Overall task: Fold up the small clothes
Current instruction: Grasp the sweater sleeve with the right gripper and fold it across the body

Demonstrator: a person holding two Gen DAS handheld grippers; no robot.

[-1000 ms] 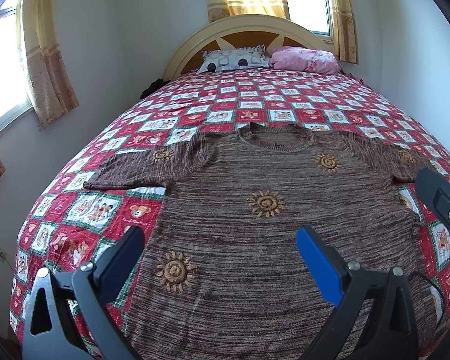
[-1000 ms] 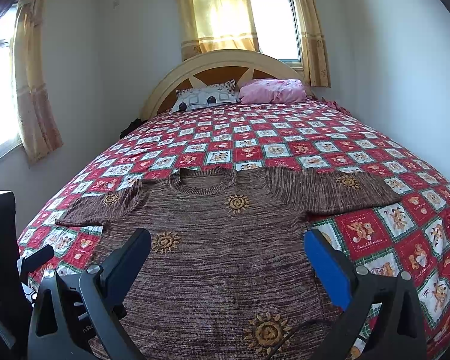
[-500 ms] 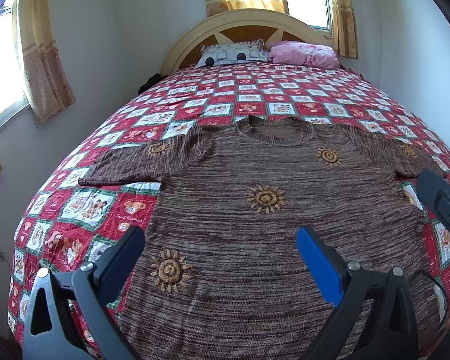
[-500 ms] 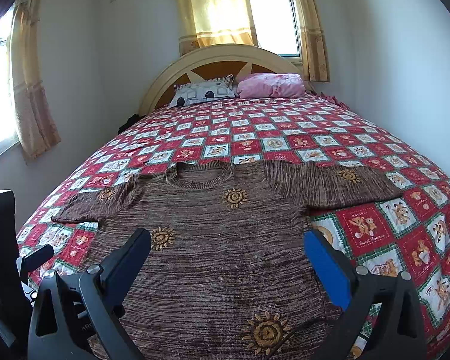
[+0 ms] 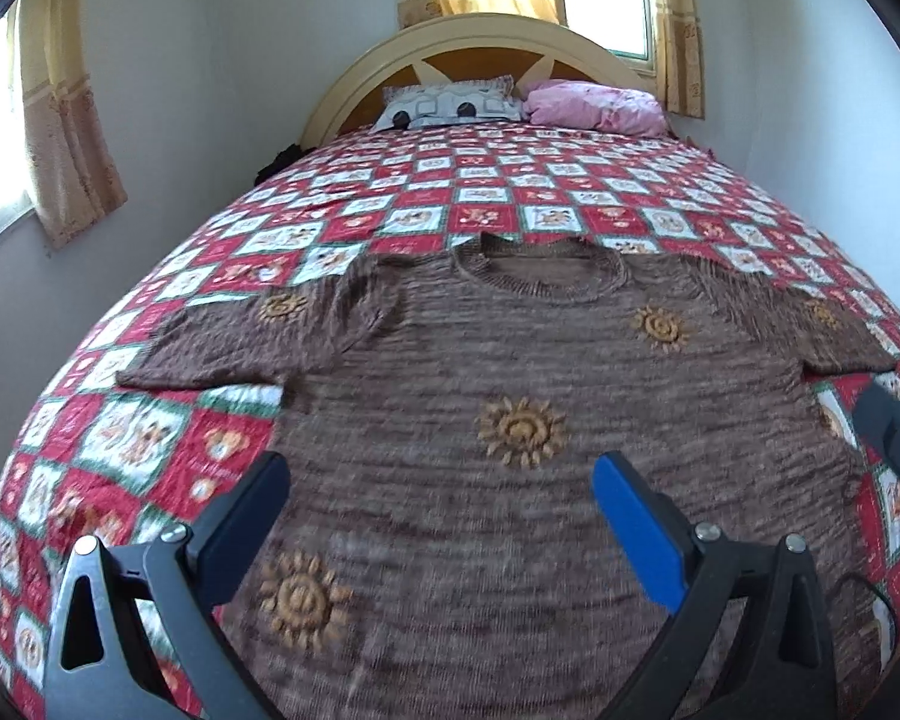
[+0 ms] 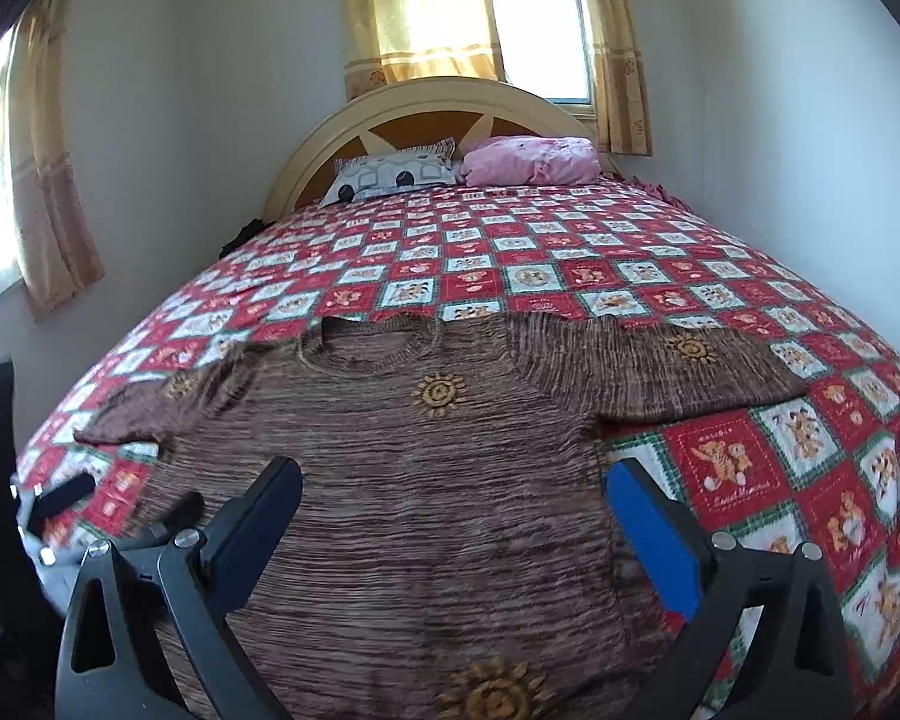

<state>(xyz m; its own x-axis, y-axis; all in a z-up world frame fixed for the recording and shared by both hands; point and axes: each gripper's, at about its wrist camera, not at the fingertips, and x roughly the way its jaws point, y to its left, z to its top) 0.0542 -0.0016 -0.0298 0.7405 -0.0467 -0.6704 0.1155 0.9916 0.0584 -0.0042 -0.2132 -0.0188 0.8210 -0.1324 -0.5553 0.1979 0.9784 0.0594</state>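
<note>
A brown knitted short-sleeved sweater [image 5: 510,372] with orange sun motifs lies flat, front up, on the bed, collar towards the headboard, both sleeves spread out. It also shows in the right wrist view [image 6: 426,480]. My left gripper [image 5: 438,486] is open and empty, hovering over the sweater's lower left half. My right gripper [image 6: 453,492] is open and empty over the sweater's lower right half, its blue pad near the right side seam. The right gripper's finger [image 5: 888,426] shows at the right edge of the left wrist view.
The bed has a red, white and green patchwork quilt [image 5: 510,192]. A patterned pillow [image 5: 450,102] and a pink pillow [image 5: 594,105] lie by the cream headboard [image 5: 480,36]. Walls and curtained windows stand left and behind.
Both grippers have moved lower and forward over the sweater, which now looks larger and closer. The sweater has not moved. Both grippers stay open.
</note>
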